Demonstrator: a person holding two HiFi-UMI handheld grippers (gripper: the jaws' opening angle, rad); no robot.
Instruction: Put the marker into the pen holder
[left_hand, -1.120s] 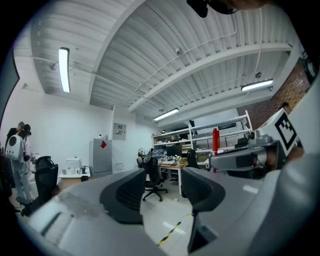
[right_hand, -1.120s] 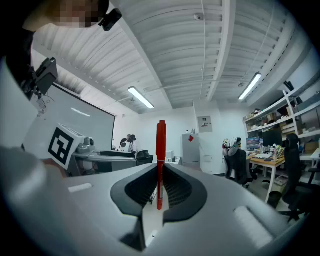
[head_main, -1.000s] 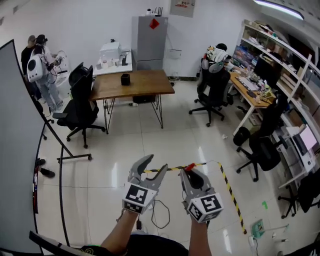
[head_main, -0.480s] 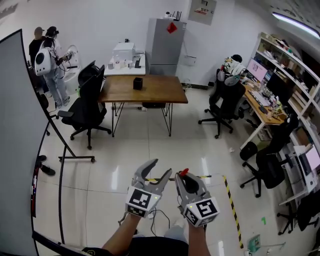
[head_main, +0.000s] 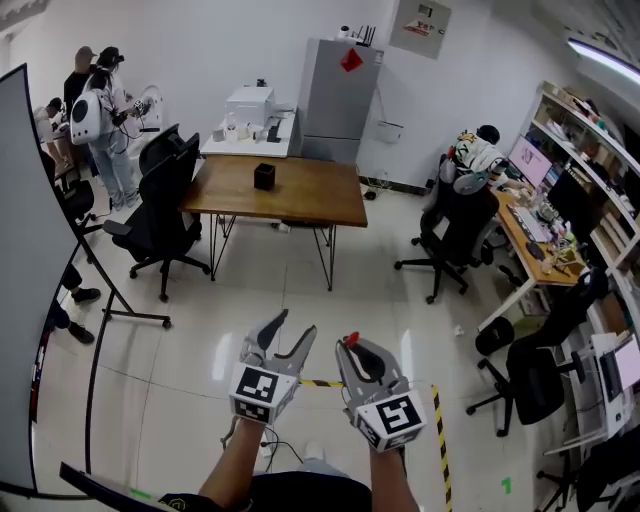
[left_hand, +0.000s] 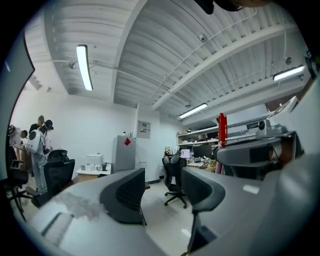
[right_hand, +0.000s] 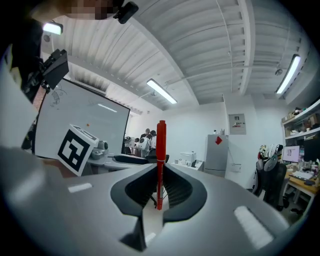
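Note:
A red marker stands upright between the jaws of my right gripper, which is shut on it; in the right gripper view the marker rises from the pinched pads. My left gripper hangs beside it on the left, its jaws a little apart and holding nothing. Both are held in the air over the tiled floor. The pen holder, a small black box, stands on the wooden table far ahead. The left gripper view shows the marker and the right gripper to its right.
A black office chair stands left of the table, and a whiteboard on a stand runs along the left. More chairs and desks line the right. Several people stand at the back left. Yellow-black tape marks the floor.
The table and pen holder have come lower and nearer in the head view. Both grippers have drifted slightly left, the right one still gripping the marker.

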